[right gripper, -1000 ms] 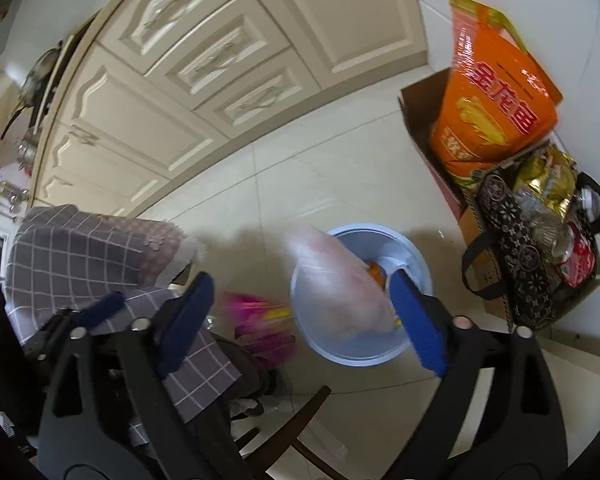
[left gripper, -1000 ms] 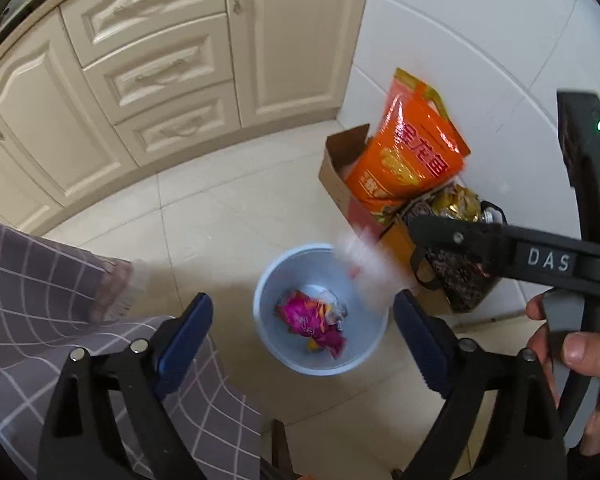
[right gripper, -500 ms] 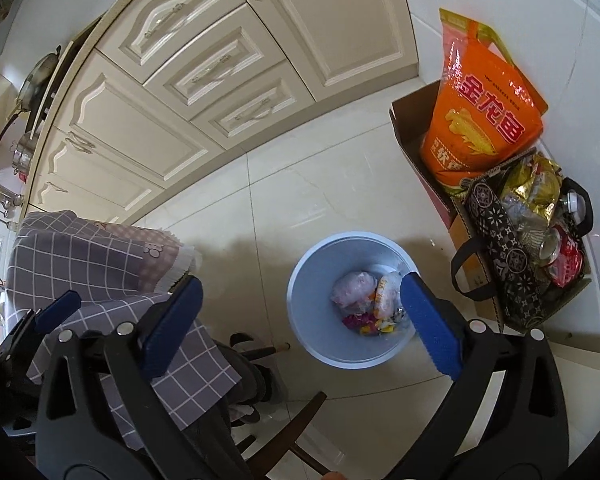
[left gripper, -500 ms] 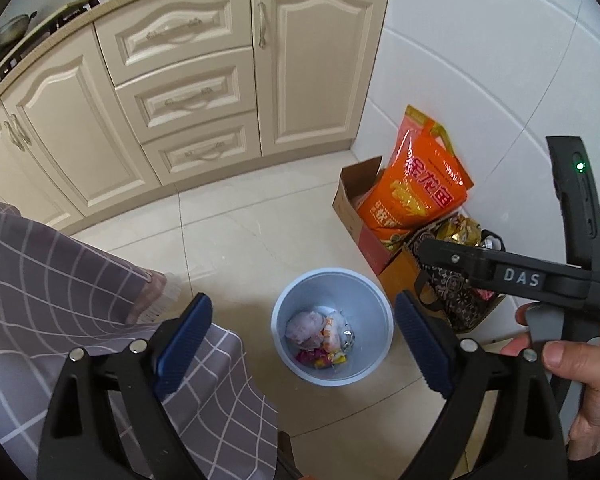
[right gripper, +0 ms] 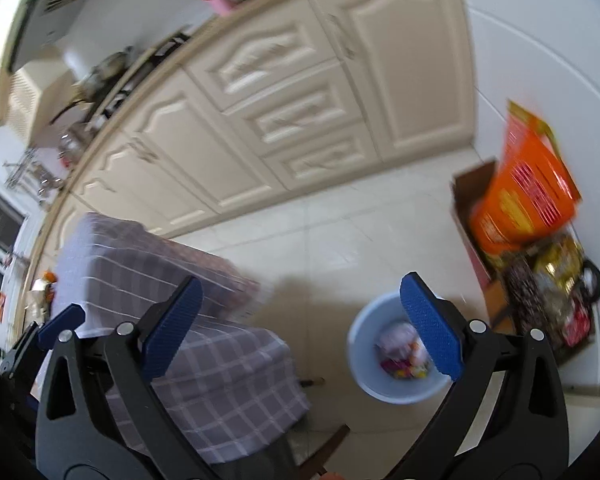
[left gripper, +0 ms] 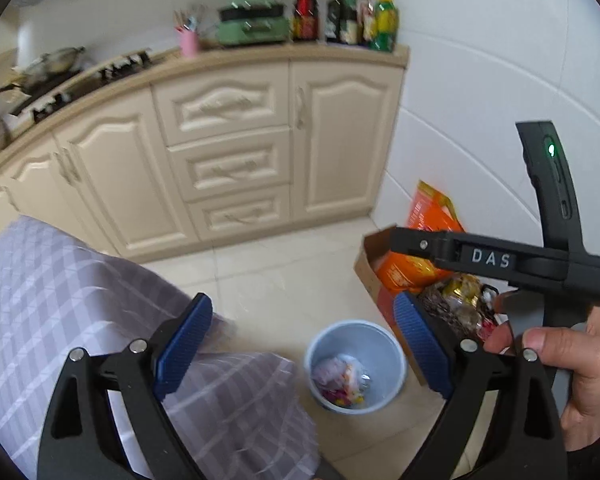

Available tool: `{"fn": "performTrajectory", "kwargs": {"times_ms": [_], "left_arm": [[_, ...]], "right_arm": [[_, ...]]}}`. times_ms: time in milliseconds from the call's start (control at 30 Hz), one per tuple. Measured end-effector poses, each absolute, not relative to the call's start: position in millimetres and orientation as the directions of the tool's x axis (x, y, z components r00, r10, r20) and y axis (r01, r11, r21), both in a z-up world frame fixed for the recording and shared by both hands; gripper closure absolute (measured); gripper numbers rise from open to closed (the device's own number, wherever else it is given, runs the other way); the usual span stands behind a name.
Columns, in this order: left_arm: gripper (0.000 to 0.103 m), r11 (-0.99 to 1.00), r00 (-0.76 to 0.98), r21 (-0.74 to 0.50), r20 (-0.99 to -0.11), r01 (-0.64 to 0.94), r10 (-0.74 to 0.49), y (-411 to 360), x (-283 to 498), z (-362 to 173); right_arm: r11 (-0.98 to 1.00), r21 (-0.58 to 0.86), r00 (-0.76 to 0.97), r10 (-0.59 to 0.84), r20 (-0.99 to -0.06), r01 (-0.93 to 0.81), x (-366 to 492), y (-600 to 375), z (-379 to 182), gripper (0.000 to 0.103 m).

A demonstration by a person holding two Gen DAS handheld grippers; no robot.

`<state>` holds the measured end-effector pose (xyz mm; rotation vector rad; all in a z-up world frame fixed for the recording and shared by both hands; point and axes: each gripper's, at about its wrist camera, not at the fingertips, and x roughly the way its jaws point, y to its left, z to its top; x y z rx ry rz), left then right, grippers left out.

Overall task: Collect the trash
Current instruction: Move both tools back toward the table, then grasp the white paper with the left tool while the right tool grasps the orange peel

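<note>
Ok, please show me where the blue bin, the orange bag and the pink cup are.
blue bin [left gripper: 396, 354]: left wrist view, right inner wall.
orange bag [right gripper: 528, 196]: right wrist view, printed front.
pink cup [left gripper: 189, 43]: left wrist view, its side.

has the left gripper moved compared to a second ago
Yes. The left gripper has lifted and tilted up: the blue bin now looks smaller and lower between its fingers, and the countertop has come into view.

Both tools have lifted away; the blue bin [left gripper: 355, 366] now sits lower, the bag dropped inside it
</note>
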<state>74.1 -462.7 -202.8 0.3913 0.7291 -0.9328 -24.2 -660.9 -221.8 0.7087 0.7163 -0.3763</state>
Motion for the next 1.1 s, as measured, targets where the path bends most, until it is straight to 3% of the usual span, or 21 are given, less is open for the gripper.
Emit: {"fn": "performTrajectory", "kwargs": {"times_ms": [200,500,867,1100], "left_arm": [[0.013,0.65,0.517,0.026,-0.63,0.76,-0.579,-398,96,-157],[0.01,0.829,0.711,0.025,-0.529,0.558,-0.463,-272,151,-112],[0.007,0.951,0.818,-0.009,-0.508,0.309,-0.271,-129,214,-111],[0.006,0.979,0.818,0.01,-0.551,0.202,-0.163,-77,275,-130]], "right_arm": [[0.791,0.457,0.767,-0.023,-0.641,0.407,27,-610,-171,0.006],[0.883,0.427,0.794,0.112,-0.597,0.197,113,-504,-129,0.006],[0.933,0.361,0.754,0.237,-0.612,0.0,204,-379,-115,0.006],[0.94,0.331,0.708,0.289,-0.644,-0.083,257,-326,-127,0.006]]}}
